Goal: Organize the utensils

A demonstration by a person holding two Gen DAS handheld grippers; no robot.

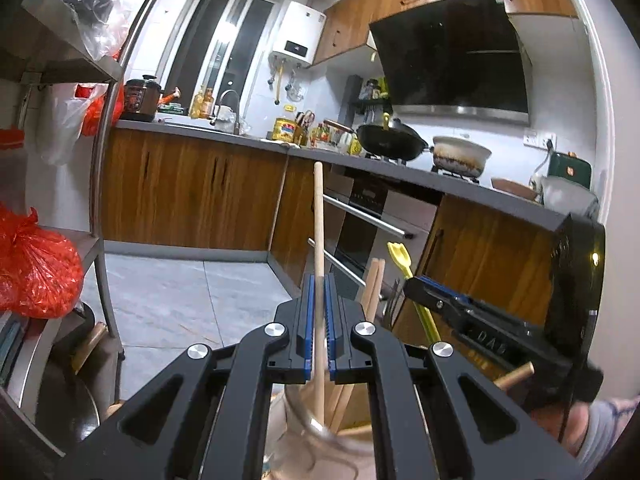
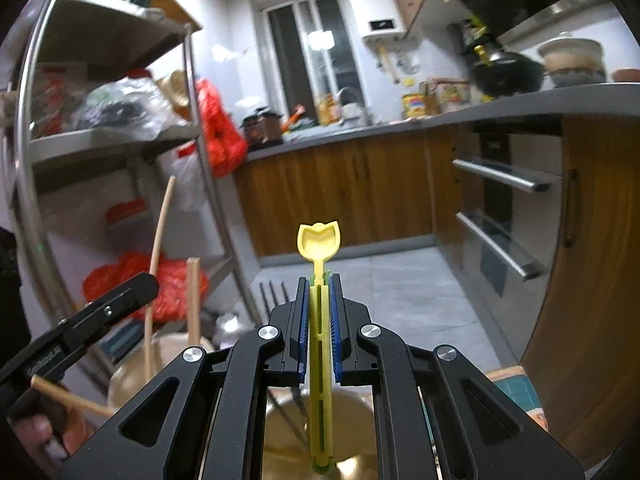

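My left gripper (image 1: 319, 282) is shut on a long wooden stick (image 1: 318, 220) that stands upright, its lower end down in a pale jar (image 1: 296, 428). Two more wooden chopsticks (image 1: 374, 280) lean in the jar just to the right. My right gripper (image 2: 319, 280) is shut on the handle of a yellow plastic spoon (image 2: 319, 240), bowl end up, over a brass-coloured container (image 2: 360, 444). Dark fork tines (image 2: 274, 292) rise left of it. The two views cross: the right gripper (image 1: 414, 286) with the yellow spoon (image 1: 400, 258), and the left gripper (image 2: 142, 286) with its stick (image 2: 160, 232).
A steel shelf rack (image 2: 208, 184) with red bags (image 1: 36, 272) stands on the left. A grey counter (image 1: 440, 176) carries a black wok (image 1: 390, 140) and a white pot (image 1: 460, 156). Steel oven handles (image 2: 500, 176) jut out at the right. Grey floor tiles (image 1: 192, 300) lie ahead.
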